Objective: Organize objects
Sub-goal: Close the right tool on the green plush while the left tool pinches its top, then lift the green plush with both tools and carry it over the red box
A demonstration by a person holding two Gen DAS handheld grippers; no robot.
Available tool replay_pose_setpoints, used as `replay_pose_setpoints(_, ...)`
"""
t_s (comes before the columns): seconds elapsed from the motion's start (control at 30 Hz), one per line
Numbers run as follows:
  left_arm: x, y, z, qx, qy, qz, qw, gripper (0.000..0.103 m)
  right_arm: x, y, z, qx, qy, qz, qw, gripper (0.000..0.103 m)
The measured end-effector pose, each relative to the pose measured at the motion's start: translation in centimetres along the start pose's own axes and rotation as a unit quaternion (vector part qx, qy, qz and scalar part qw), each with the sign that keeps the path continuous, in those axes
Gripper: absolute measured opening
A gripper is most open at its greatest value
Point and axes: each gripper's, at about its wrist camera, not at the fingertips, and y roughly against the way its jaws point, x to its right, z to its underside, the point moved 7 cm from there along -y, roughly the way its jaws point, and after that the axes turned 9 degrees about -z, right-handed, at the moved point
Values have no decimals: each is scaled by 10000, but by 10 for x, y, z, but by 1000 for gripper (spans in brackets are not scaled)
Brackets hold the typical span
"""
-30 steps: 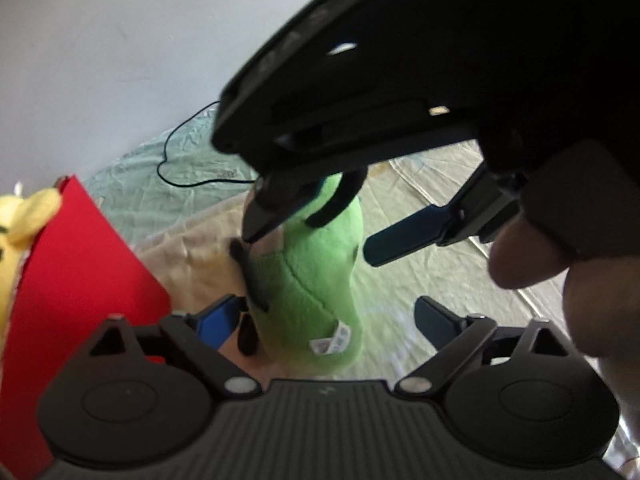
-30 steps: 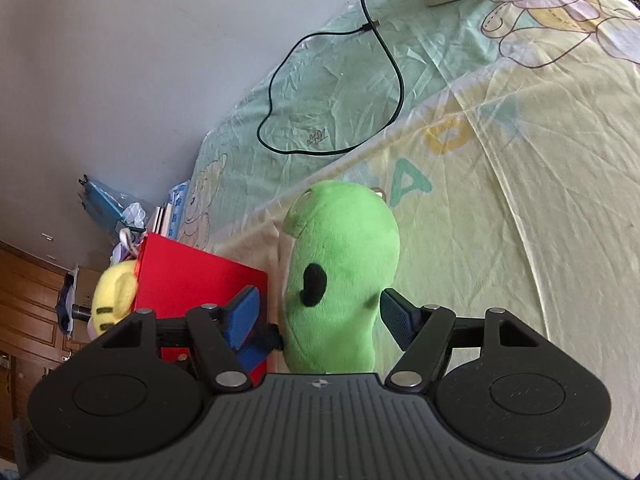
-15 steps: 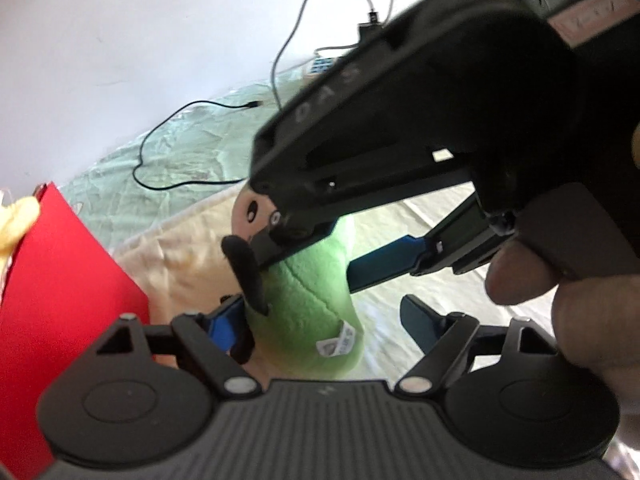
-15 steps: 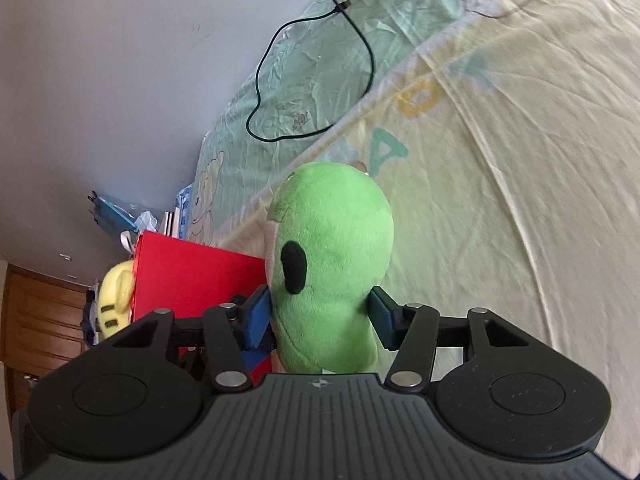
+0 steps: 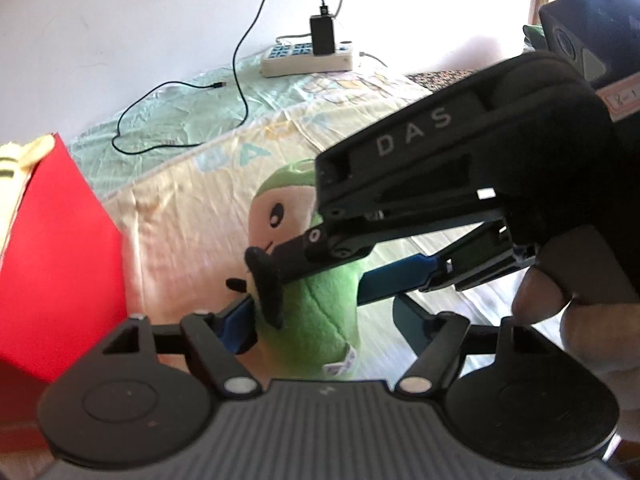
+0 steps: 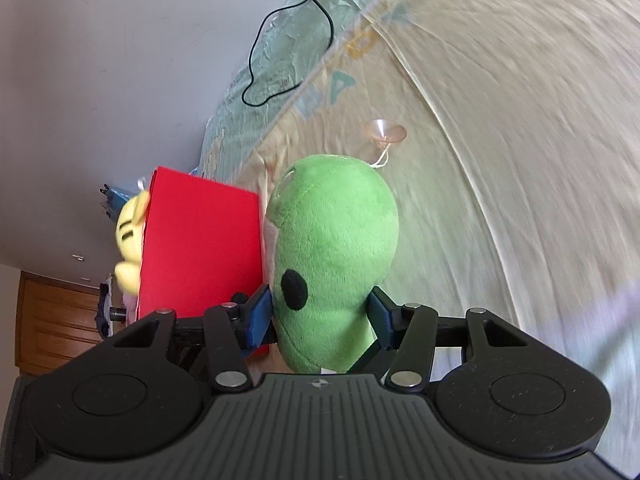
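Bedsheet [image 6: 500, 120] below; red box [image 6: 200, 248] holds yellow plush [image 6: 130, 240]; right gripper [image 6: 320, 316] clamps green plush [image 6: 332, 248]; left gripper [image 5: 324, 320] spread wide.

Both wrist views look closely along their claws at the green plush [image 5: 320, 320] on the bedsheet [image 6: 500, 120].

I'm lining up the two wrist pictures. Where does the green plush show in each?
Left wrist: green plush at lower centre, partly behind the right gripper, whose fingers clamp it.
Right wrist: green plush at centre, clamped between the right gripper's blue pads.
Shared landmark: the red box, at the left edge in the left view, just left of the plush in the right view.
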Motion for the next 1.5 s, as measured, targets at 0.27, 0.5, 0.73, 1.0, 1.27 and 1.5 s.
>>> replay_pose_setpoints(0.27, 8, 23, 17, -42, 1, 67, 10000, 71, -3, 22, 30, -94, -18, -6, 10000, 54)
replay_pose_setpoints(0.5, -5, 50, 8, 225, 78, -263, 9994, 66, -32, 29, 32, -55, 427, -273, 9987, 54)
replay_pose_setpoints(0.73, -22, 73, -6, 621, 143, -669, 9957, 66, -69, 30, 28, 55, 873, -647, 9941, 54)
replay_pose_setpoints(1.0, -58, 105, -33, 1250, 304, -901, 9876, 66, -124, 28, 14, 331, 1330, -1053, 9849, 54)
replay_pose_setpoints(1.27, -116, 121, -42, 1657, 358, -1200, 9782, 66, -183, -12, 10, 498, 1729, -1347, 9744, 54)
replay_pose_setpoints(1.5, -181, 120, -28, 1656, 511, -1448, 9742, 66, -221, -72, 23, 303, 1926, -1461, 9699, 54)
